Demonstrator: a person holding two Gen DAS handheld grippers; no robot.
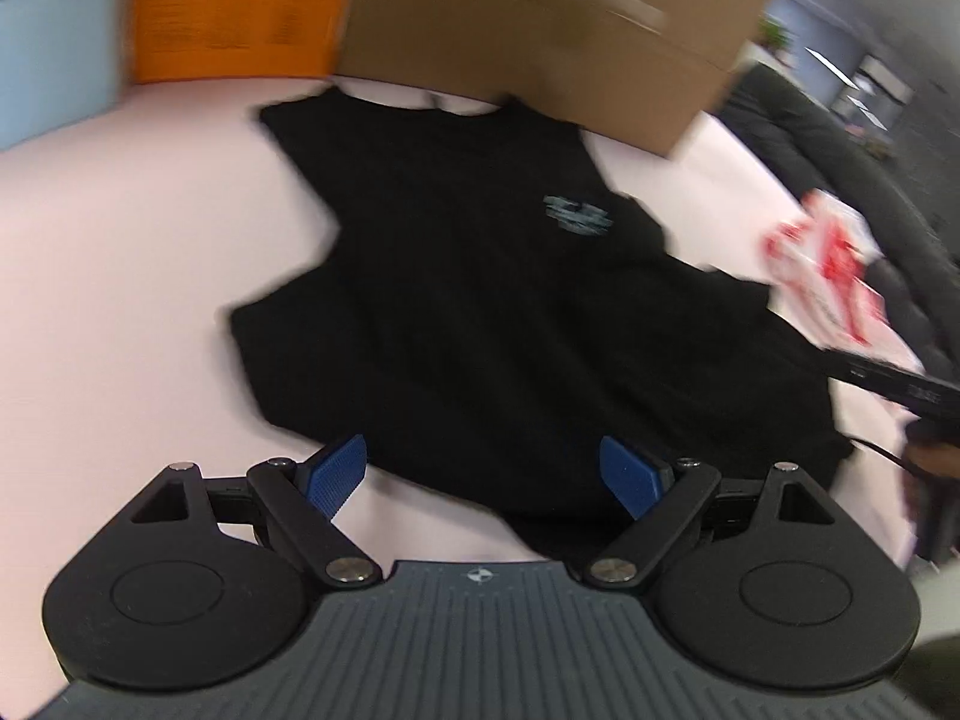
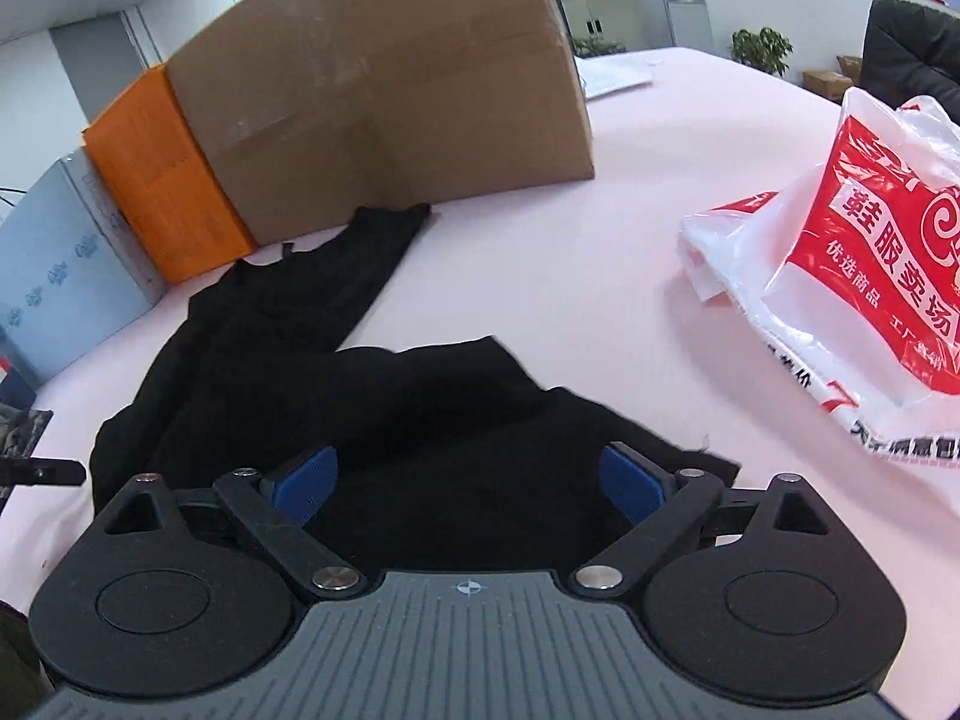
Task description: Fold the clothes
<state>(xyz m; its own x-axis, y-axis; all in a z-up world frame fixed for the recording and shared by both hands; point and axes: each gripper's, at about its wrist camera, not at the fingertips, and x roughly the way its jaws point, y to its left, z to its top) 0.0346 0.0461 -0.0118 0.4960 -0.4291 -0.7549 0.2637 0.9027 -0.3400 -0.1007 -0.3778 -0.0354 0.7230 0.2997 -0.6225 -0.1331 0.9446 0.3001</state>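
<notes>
Black shirt lies spread on the pink table, collar at the far side by the cardboard box. My left tongs and right tongs are both spread wide, empty, over its near hem, probably lining up a grip.

A big brown box stands far back on the pink table. An orange box touches its left side, then a pale blue box. A red and white plastic bag lies on the right.
</notes>
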